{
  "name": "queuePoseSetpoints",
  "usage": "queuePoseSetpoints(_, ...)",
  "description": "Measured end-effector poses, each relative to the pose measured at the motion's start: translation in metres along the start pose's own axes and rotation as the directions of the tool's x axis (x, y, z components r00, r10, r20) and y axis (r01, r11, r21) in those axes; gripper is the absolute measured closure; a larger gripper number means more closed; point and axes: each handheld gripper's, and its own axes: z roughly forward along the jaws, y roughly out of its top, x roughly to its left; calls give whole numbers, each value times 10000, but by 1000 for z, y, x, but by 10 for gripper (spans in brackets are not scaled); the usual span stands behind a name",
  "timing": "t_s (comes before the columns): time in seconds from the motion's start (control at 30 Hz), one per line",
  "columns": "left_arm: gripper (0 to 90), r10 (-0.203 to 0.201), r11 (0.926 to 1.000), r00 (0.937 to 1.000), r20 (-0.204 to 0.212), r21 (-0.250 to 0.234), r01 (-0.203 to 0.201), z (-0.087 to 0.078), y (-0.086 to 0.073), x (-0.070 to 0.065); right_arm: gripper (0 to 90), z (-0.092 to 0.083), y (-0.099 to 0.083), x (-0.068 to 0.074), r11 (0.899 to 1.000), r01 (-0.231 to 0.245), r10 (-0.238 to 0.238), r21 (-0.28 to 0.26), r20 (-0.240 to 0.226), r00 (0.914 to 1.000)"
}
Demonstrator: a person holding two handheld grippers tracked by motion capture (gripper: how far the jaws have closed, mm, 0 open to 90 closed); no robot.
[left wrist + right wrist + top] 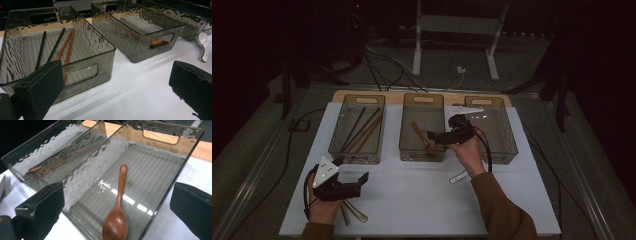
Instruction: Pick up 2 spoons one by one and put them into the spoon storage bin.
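Sorting status: the wooden spoon lies in the middle bin, chopsticks in the left bin. Right gripper hovers above the spoon, fingers wide and empty; left gripper likewise wide. A white spoon and metal cutlery on the desk remain unsorted.

Dim room, glare on rippled plastic, sharp focus.
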Motion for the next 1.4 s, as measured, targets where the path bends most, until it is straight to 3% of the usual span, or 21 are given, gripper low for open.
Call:
queuePoseSetpoints(0.77, 8, 13, 10000, 10000, 23, 38, -13, 1, 0, -2, 0, -48, -38, -5, 9894, 1231, -1206, 768, -364, 9920)
queuePoseSetpoints(1.4, 8, 7, 10000, 10000, 28, 53, -7, 2, 0, -2, 0, -58, -67, -13, 9715, 1813, -1731, 1530, -653, 9827)
